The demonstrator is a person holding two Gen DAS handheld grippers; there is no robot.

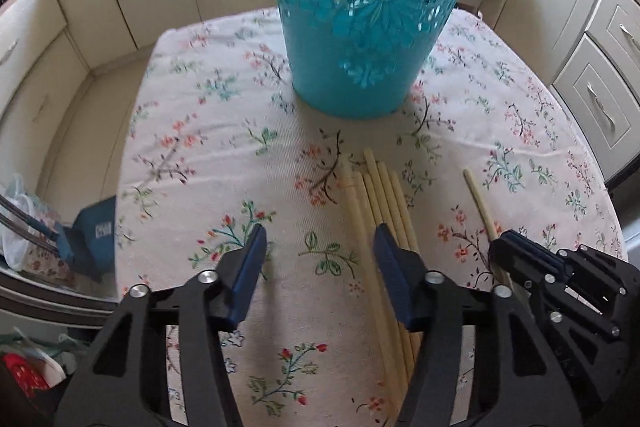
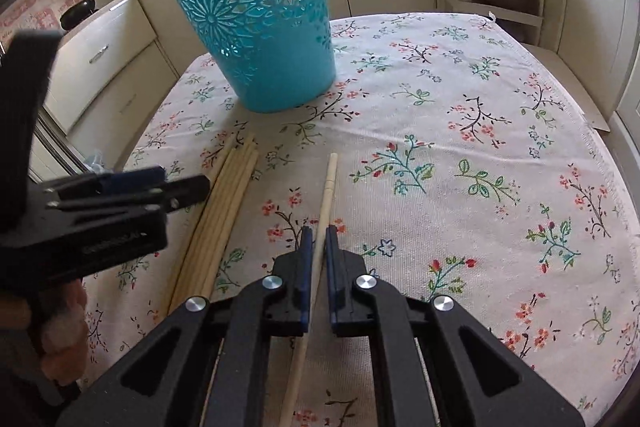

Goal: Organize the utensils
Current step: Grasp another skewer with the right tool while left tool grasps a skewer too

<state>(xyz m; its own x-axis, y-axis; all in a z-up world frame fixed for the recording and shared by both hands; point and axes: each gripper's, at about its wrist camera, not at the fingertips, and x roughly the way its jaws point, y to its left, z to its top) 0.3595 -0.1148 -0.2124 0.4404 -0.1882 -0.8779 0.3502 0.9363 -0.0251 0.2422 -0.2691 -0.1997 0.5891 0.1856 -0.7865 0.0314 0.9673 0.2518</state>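
The teal basket (image 2: pixel 256 27) is standing upright on the floral tablecloth (image 2: pixel 460 155), so I reckon the single chopstick (image 2: pixel 326 195), lying on the near side of the basket, should be lifted clear and tipped in over the rim. The bundle of chopsticks (image 1: pixel 384 203) is lying just beside it, also nearer than the basket. The right gripper (image 2: pixel 318 239) is pinching that single stick, while the left gripper (image 1: pixel 320 247) is hanging half open over the bundle, gripping nothing, its right finger lying over the sticks.

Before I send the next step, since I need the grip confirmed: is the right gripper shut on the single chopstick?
Shut: the right gripper has both pads against the single chopstick.
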